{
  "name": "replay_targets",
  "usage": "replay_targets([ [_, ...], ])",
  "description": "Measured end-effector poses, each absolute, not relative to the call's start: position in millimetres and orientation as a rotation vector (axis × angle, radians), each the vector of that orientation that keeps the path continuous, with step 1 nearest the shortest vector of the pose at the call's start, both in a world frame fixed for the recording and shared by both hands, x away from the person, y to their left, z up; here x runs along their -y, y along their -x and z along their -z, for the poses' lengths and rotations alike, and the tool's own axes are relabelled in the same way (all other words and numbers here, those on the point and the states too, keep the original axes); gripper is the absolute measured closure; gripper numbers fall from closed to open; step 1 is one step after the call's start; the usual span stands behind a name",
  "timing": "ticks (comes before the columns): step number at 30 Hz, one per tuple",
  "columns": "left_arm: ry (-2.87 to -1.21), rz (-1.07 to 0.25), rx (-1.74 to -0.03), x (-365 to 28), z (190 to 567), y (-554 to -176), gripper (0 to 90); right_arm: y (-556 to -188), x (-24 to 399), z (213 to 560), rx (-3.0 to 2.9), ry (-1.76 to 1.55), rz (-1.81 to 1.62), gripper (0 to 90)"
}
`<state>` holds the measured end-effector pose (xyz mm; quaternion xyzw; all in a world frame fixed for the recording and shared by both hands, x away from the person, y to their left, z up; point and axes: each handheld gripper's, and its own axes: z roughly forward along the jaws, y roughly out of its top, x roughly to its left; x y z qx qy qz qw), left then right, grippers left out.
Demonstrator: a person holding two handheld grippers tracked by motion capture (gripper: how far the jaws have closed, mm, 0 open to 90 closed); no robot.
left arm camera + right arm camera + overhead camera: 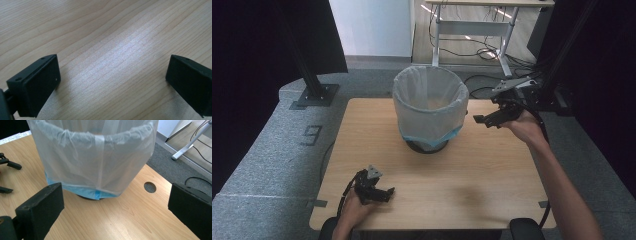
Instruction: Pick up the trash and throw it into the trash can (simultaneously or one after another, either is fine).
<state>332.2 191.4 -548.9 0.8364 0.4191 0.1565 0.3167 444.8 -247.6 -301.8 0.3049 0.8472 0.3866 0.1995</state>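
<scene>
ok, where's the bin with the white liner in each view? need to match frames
High view: the bin stands upright at the far middle of the table, left of the right gripper.
Left gripper view: bare wood between open jaws; no bin here.
Right gripper view: the bin sits top centre, beyond the open jaws.
Shared landmark: the liner's blue hem around the bin's base.

A light wooden table (472, 175) carries a mesh wastebasket (430, 107) lined with a white bag, standing far centre.
</scene>
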Motion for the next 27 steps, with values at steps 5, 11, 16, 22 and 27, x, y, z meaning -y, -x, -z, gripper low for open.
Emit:
replay_targets([
  [5, -2.201, -0.412, -1.104, -191.4, 548.9, -332.2, 0.0, -437.7, 254.6, 313.0, -2.363, -0.85, -1.078, 0.0],
  [11, -2.203, -0.411, -1.104, -191.4, 548.8, -332.2, 0.0, -428.7, 261.4, 328.8, -2.362, -0.852, -1.071, 0.0],
  [16, -2.203, -0.411, -1.104, -191.4, 548.7, -332.2, 0.0, -420.6, 264.8, 342.7, -2.354, -0.856, -1.078, 0.0],
  [22, -2.204, -0.412, -1.105, -191.4, 548.7, -332.1, 0.0, -411.5, 266.1, 365.3, -2.358, -0.865, -1.071, 0.0],
  [27, -2.203, -0.414, -1.104, -191.4, 548.9, -332.2, 0.0, -403.8, 267.0, 382.8, -2.364, -0.868, -1.071, 0.0],
])
